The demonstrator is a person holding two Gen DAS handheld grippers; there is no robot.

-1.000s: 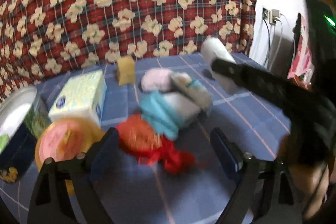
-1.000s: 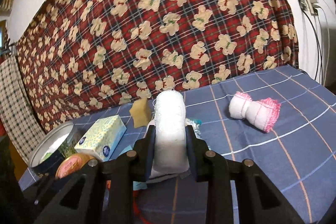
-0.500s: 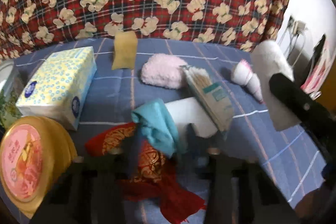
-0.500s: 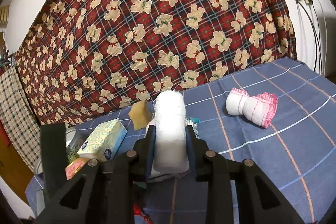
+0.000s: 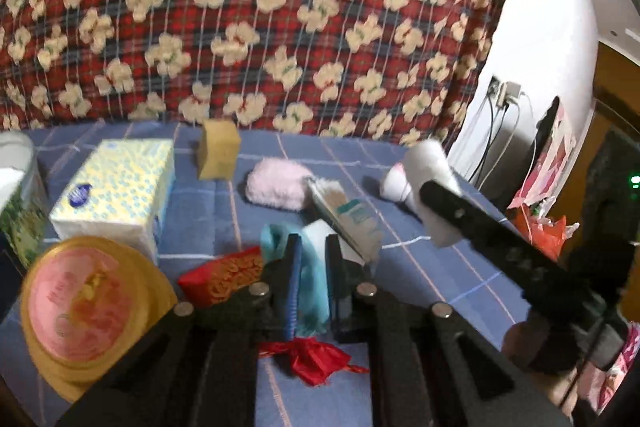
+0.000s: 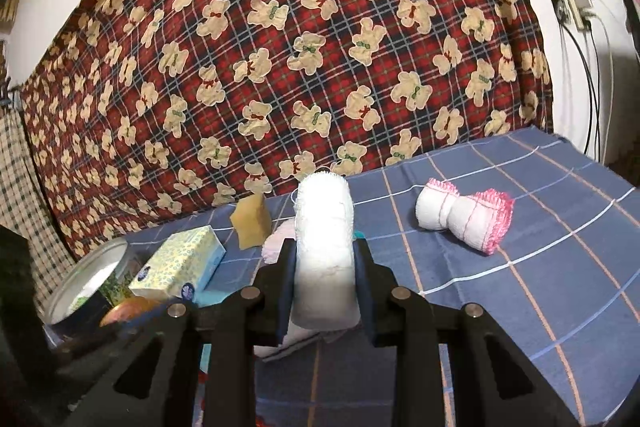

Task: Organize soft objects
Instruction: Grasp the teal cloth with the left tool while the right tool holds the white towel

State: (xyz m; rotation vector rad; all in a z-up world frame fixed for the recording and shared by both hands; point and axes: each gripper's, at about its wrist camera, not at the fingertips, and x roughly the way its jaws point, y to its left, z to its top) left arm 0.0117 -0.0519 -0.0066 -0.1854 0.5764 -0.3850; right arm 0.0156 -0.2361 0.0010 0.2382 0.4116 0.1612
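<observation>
My left gripper is shut on a teal cloth, pinched between both pads. A red embroidered pouch lies under and beside it, its red tassel trailing below the jaws. My right gripper is shut on a rolled white towel held upright above the table; the same roll shows at right in the left wrist view. A pink-edged white rolled cloth lies on the blue checked tablecloth. A fluffy pink cloth and a yellow sponge lie further back.
A tissue box, a round pink-lidded tin and a metal can stand at the left. A cotton-swab pack leans on a white block. A bear-print plaid cloth hangs behind. Cables and sockets are at the right wall.
My left gripper went from wide open to shut on the teal cloth and shifted over the pile. The right gripper kept still with the white roll.
</observation>
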